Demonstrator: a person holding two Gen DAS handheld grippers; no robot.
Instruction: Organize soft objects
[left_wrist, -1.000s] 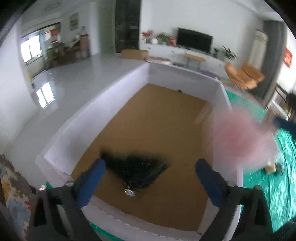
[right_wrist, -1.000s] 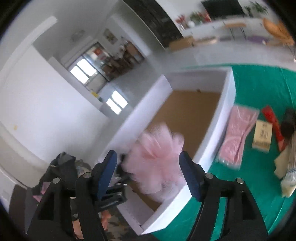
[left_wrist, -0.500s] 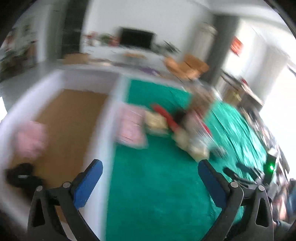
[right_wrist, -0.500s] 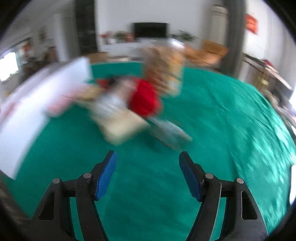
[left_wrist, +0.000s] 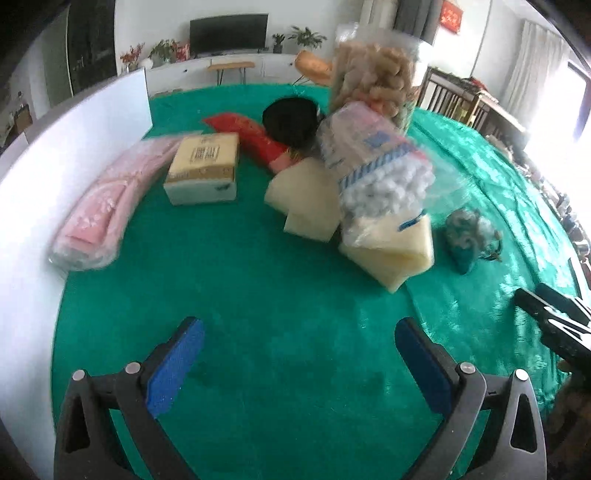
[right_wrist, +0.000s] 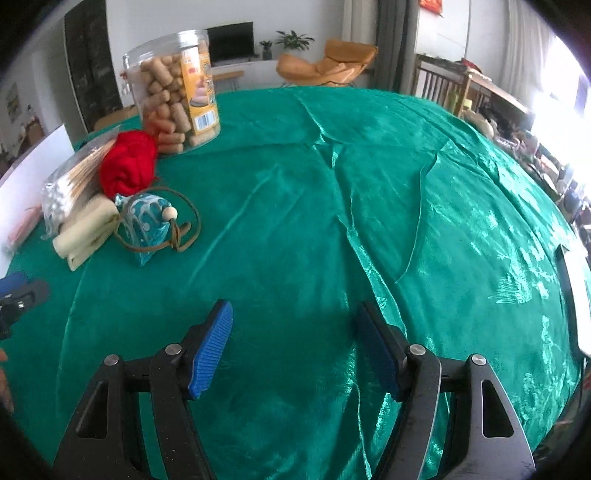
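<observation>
Both your grippers gape empty over the green satin cloth (right_wrist: 369, 177).

Ahead of your left gripper (left_wrist: 299, 354), jaws wide: blocky cream foam sponges (left_wrist: 391, 251), a crinkly bag of cotton balls (left_wrist: 376, 173), a boxy tissue pack (left_wrist: 205, 168). Far ahead-left of your released right gripper (right_wrist: 295, 343): a fuzzy red yarn ball (right_wrist: 127, 166) and a clear plastic jar (right_wrist: 173, 92).

The surface (right_wrist: 369, 184) wears shiny emerald-green cloth with a faint woven motif. Pale pink folded fabric (left_wrist: 99, 206) carries a white floral print; the tissue pack (left_wrist: 203, 166) is cream-yellow, the sponge blocks (left_wrist: 388, 251) ivory. A red yarn ball (right_wrist: 127, 166) sits by a teal pouch (right_wrist: 147, 221) (white swirls). Both grippers' jaws are blue-padded.
</observation>
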